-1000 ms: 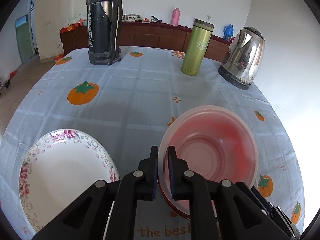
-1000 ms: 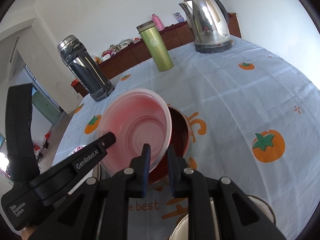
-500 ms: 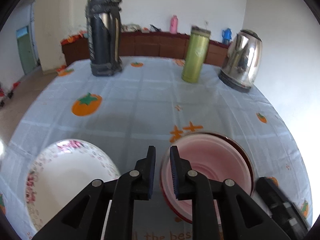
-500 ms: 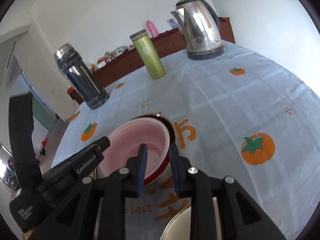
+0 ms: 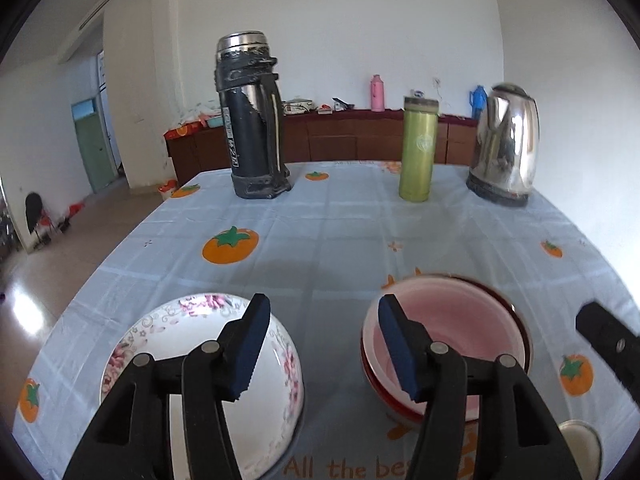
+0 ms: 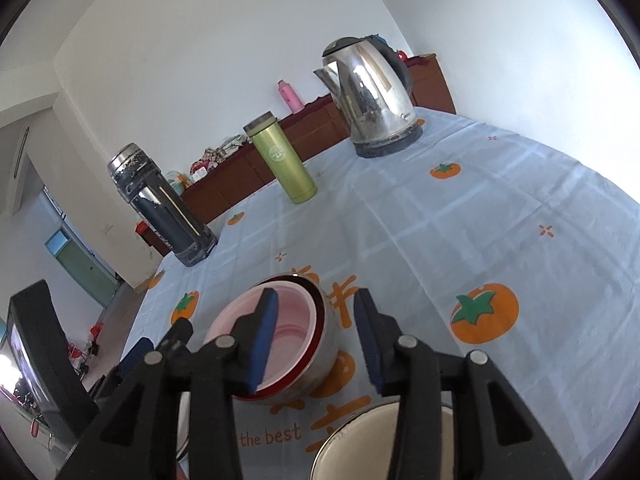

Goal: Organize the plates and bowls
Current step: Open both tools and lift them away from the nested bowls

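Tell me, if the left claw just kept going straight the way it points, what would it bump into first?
Probably the tablecloth: the left claw, its jaws opening with nothing between them, points down at the bare strip between the flowered plate and the pink bowl. Depth is hard to judge.

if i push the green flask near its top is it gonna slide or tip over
The green flask would probably tip: it stands tall and narrow on a small base. The tablecloth under it likely grips rather than lets it slide. Once down, its round body could roll toward the kettle beside it.
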